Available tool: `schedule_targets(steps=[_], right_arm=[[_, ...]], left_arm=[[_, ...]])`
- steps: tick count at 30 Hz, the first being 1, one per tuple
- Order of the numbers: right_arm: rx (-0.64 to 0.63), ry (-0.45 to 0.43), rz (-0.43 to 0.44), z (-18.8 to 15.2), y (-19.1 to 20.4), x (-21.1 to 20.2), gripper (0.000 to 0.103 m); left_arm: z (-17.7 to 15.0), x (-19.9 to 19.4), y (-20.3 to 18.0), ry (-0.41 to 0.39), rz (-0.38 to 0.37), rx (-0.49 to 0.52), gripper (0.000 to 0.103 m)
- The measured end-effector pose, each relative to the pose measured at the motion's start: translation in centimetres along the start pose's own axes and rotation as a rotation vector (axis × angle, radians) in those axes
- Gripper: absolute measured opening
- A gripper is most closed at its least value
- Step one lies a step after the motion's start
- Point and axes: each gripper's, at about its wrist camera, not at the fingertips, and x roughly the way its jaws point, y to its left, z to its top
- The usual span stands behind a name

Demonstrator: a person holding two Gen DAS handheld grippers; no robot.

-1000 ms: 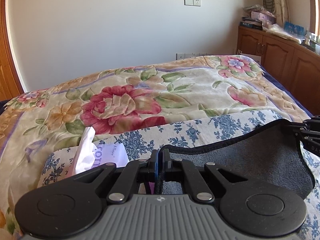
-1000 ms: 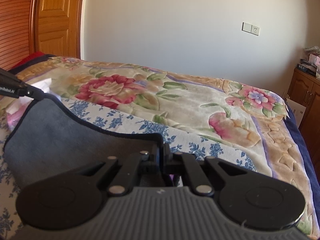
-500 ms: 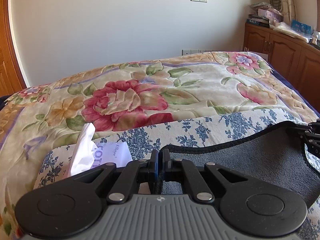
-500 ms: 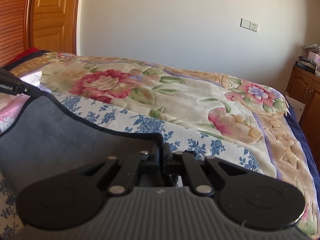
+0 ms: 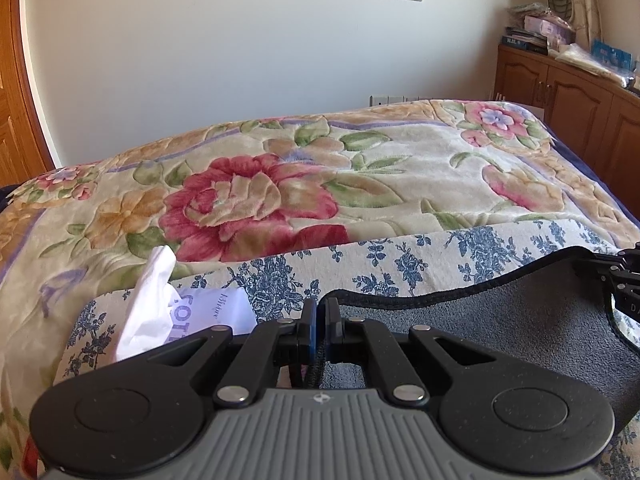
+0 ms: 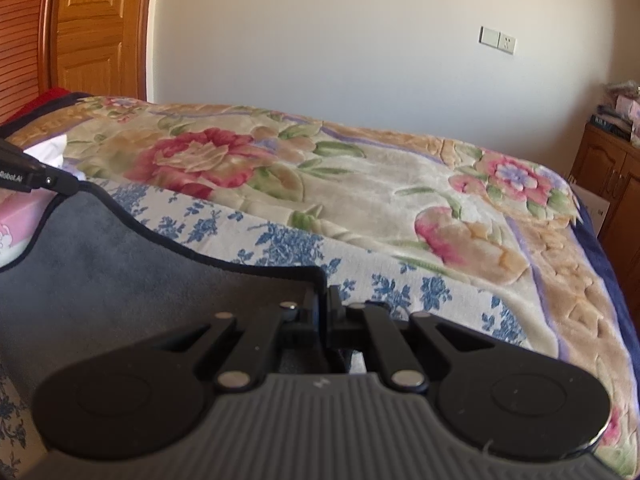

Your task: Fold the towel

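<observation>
A dark grey towel (image 5: 500,320) with a black hem hangs between my two grippers above the bed. My left gripper (image 5: 320,316) is shut on the towel's left corner. My right gripper (image 6: 326,304) is shut on its right corner, and the towel (image 6: 120,280) spreads to the left of it. The right gripper shows at the right edge of the left wrist view (image 5: 624,280). The left gripper shows at the left edge of the right wrist view (image 6: 44,180). The towel's top hem sags between the two corners.
Below lies a blue-flowered white cloth (image 5: 400,260) on a floral blanket (image 5: 260,200) covering the bed. A tissue pack (image 5: 168,312) sits at the left. A wooden cabinet (image 5: 580,100) stands at the right, a wooden door (image 6: 92,32) at the left.
Both grippers have moved forward over the bed with the towel corners held. The floral blanket looks closer, and the towel's hem sits lower in the views.
</observation>
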Motion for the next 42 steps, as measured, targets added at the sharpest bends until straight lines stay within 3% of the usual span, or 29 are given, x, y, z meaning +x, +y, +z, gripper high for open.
schedule_targets(steps=[10, 12, 13, 14, 15, 16, 17, 21, 25, 26, 36, 40, 42], right_arm=[[0.006, 0.032, 0.001, -0.6, -0.1, 0.6, 0.005], [0.009, 0.039, -0.001, -0.7, -0.1, 0.8, 0.010], [0.010, 0.041, -0.006, -0.7, -0.1, 0.9, 0.024], [0.012, 0.039, -0.009, -0.7, -0.1, 0.9, 0.047], [0.017, 0.036, -0.008, -0.7, -0.2, 0.8, 0.059], [0.023, 0.031, -0.003, -0.8, -0.3, 0.8, 0.069], [0.026, 0.024, 0.000, -0.9, -0.4, 0.6, 0.069], [0.021, 0.025, -0.011, -1.0, -0.4, 0.4, 0.069], [0.032, 0.028, -0.006, -1.1, -0.5, 0.1, 0.072], [0.033, 0.028, -0.005, -1.2, -0.5, 0.0, 0.072], [0.058, 0.015, 0.027, -1.1, 0.4, -2.7, 0.075], [0.076, 0.005, 0.040, -0.7, 0.8, -4.2, 0.083], [0.079, 0.000, 0.040, -0.4, 1.1, -5.2, 0.092]], left_arm=[[-0.7, 1.0, -0.1, 0.019, 0.020, 0.000, 0.005], [-0.9, 1.3, -0.1, 0.026, 0.041, -0.003, 0.008], [-1.0, 1.4, -0.1, 0.027, 0.051, -0.001, 0.009], [-1.1, 1.5, 0.0, 0.028, 0.059, 0.000, 0.014], [-1.2, 1.6, 0.0, 0.030, 0.070, -0.003, 0.019], [-1.3, 1.6, 0.1, 0.027, 0.079, -0.006, 0.038], [-1.5, 1.5, 0.1, 0.016, 0.084, -0.009, 0.054], [-1.7, 1.1, 0.3, -0.012, 0.090, -0.025, 0.066], [-1.6, 0.6, -0.4, -0.039, 0.100, -0.014, 0.092], [-1.6, 0.4, -0.6, -0.054, 0.111, -0.007, 0.094], [-1.9, -2.1, -0.9, -0.050, 0.091, -0.026, 0.099], [-1.6, -4.0, -1.1, -0.056, 0.097, -0.016, 0.099], [-1.3, -5.0, -1.1, -0.059, 0.097, -0.014, 0.099]])
